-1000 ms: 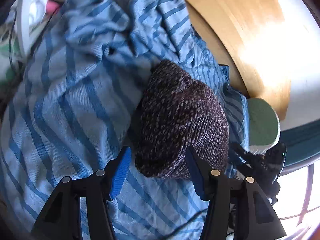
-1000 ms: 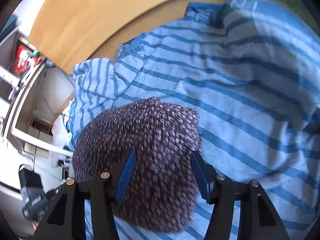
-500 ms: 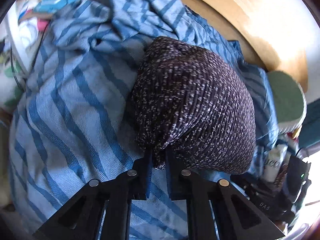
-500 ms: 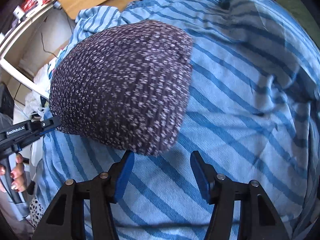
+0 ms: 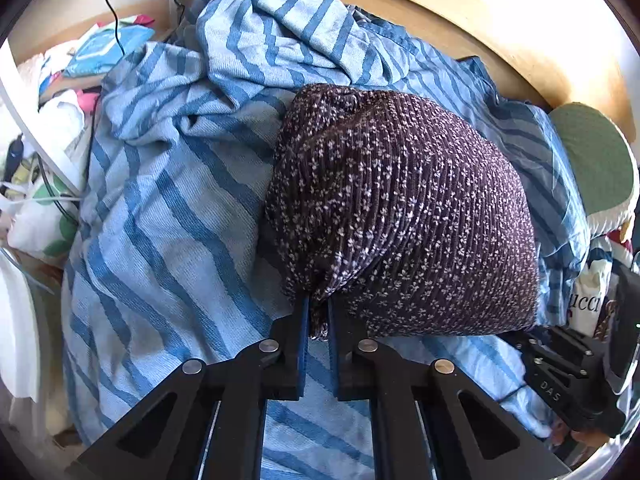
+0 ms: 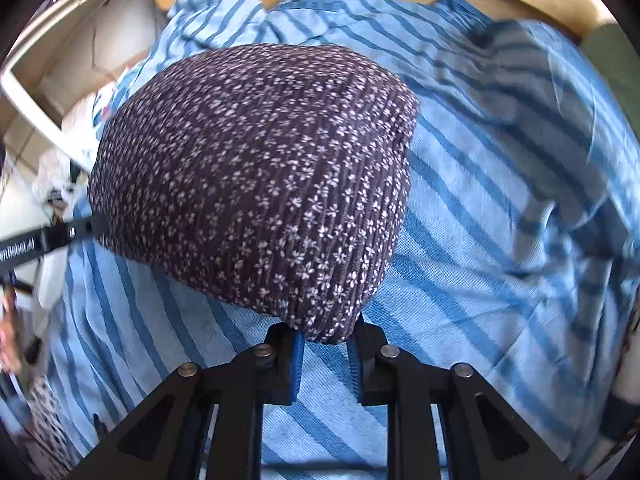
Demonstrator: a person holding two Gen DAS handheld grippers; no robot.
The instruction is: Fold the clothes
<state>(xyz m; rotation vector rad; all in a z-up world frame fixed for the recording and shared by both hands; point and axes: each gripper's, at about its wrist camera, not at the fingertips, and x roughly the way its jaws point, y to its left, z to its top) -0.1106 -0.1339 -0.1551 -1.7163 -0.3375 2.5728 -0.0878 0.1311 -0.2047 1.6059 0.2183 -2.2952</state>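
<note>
A dark purple garment with a small white flower print [image 5: 400, 216] [image 6: 256, 168] hangs stretched above a blue striped cloth [image 5: 168, 208] [image 6: 500, 200]. My left gripper [image 5: 318, 312] pinches the garment's near left corner, its jaws closing the last bit with cloth squeezed between the blue pads. In the right wrist view my right gripper [image 6: 326, 332] is closing on the opposite corner, and the pads press its hem from both sides. Each gripper shows in the other's view: the right gripper [image 5: 560, 380] at the lower right, the left gripper [image 6: 80, 230] at the garment's left edge.
A curved wooden board [image 5: 500, 20] runs behind the striped cloth. A green cushion [image 5: 592, 164] and a white printed bag [image 5: 584, 304] lie at the right. Loose clutter [image 5: 60, 80], a white rail [image 5: 36, 132] and a black cable crowd the left side. A person's hand [image 6: 8, 320] holds the left gripper.
Both grippers went from open to closed on opposite corners of the floral garment, the left one first. The garment now hangs spread wider between them above the striped cloth.
</note>
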